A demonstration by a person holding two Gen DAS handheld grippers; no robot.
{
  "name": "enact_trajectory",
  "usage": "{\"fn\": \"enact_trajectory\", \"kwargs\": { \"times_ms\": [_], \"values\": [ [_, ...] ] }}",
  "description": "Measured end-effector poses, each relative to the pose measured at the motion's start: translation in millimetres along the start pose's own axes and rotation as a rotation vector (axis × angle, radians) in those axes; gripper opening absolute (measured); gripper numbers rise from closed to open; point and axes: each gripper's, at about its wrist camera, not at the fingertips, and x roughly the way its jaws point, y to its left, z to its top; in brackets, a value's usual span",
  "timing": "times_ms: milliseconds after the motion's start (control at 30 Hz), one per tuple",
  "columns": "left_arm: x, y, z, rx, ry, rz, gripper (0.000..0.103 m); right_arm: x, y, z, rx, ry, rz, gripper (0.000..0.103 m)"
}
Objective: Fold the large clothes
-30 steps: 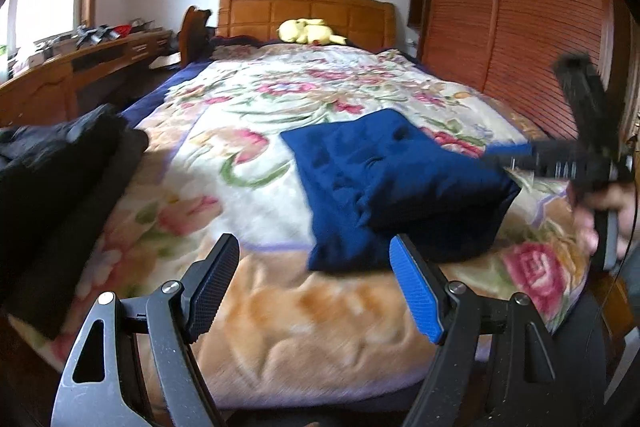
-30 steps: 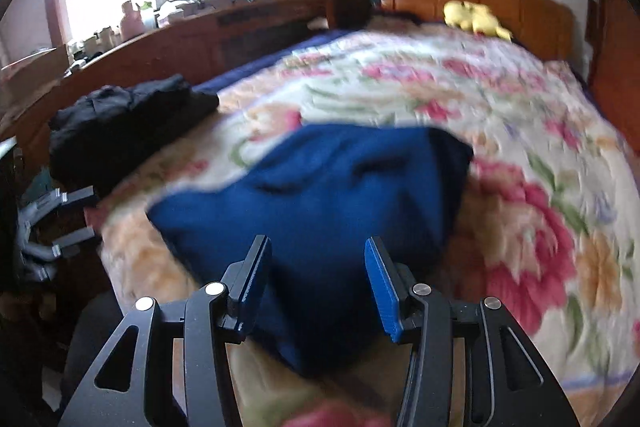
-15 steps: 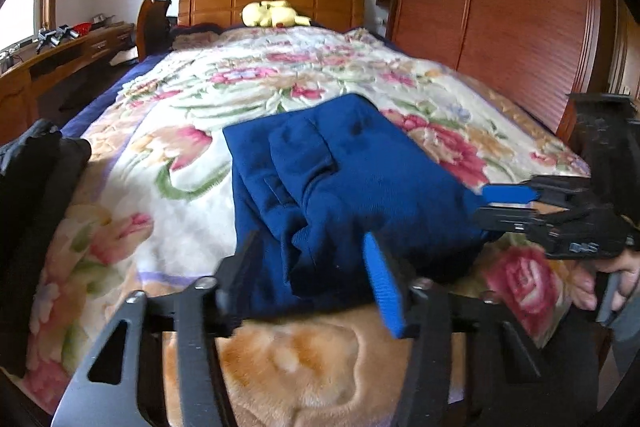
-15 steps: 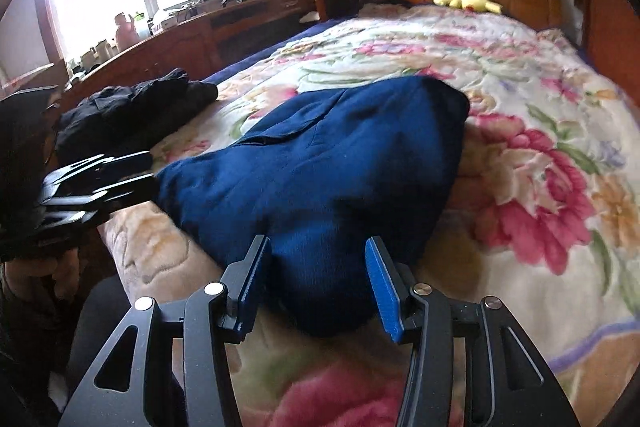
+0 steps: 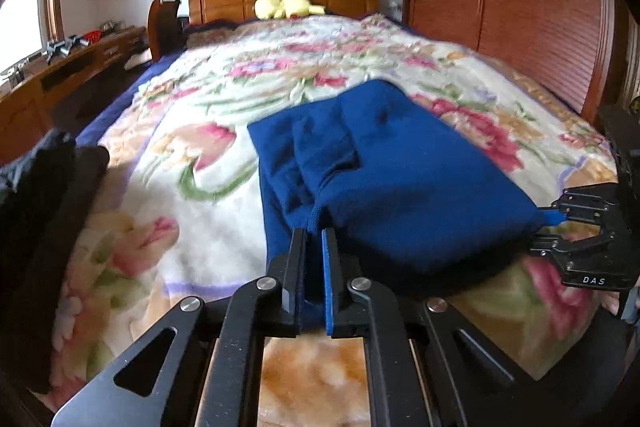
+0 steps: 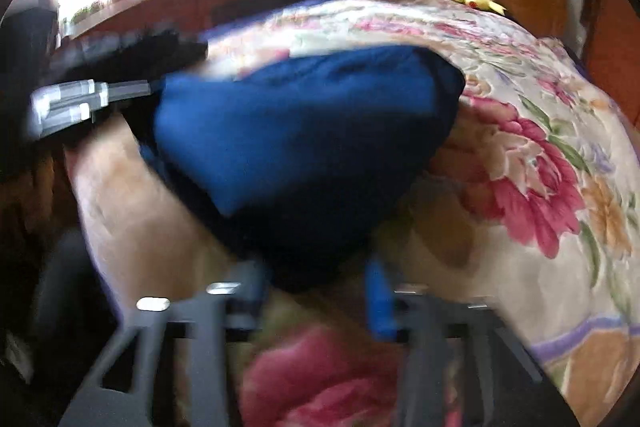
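The blue sweater [image 5: 400, 183] is lying half folded in the middle of the picture, on the flowery blanket [image 5: 192, 163]. The left gripper [image 5: 314, 247] is pinching its near edge tight. The right gripper [image 6: 316, 291] has just been closing around the near corner, but I cannot tell if it is squeezing yet. Next, both probably need to lift together for another fold.

L gripper [image 5: 313, 237]: jaws have just been closing, now nearly together, pinching a fold of cloth between the pads, pointing fwd and down. R gripper [image 6: 320, 287], blurred in own view: jaws have just been closing, cloth corner between them; seen side-on from L cam its tips bite that corner. Bit of a hand [image 5: 612, 301] shows under R gripper.
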Motion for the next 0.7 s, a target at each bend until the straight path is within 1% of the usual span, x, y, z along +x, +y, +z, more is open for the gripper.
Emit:
{"fn": "enact_trajectory", "kwargs": {
  "times_ms": [100,200,400,467,567,600,633,700],
  "values": [
    [2.3,1.1,-6.7,-0.012,0.000,0.003,0.008,1.7,-6.9,-0.6,0.055,0.007,0.057,0.030],
    [0.6,4.3,-6.1,-0.027,-0.007,0.004,0.008,-8.9,-6.8,4.7,0.066,-0.007,0.068,0.030],
    [-1.4,9.0,-6.0,-0.029,-0.002,0.000,0.008,-47.2,-16.2,19.9,0.070,-0.101,0.095,0.032],
    [-0.1,8.3,-7.1,-0.030,0.000,0.002,0.008,-49.0,-23.5,28.4,0.071,-0.131,0.106,0.032],
    [-0.5,6.3,-9.6,-0.030,0.003,0.004,0.008,-38.7,-21.8,44.1,0.029,-0.129,0.094,0.032],
    [-0.4,6.4,-9.5,-0.031,0.004,0.003,0.008,-30.9,-20.5,48.1,0.018,-0.122,0.104,0.032],
    [-1.5,5.8,-10.3,-0.030,0.005,0.004,0.008,-21.3,-20.1,50.9,0.012,-0.104,0.118,0.032],
    [-4.1,4.3,-11.4,-0.025,0.007,0.012,0.008,5.5,-16.2,52.1,-0.004,-0.035,0.151,0.032]
  ]
}}
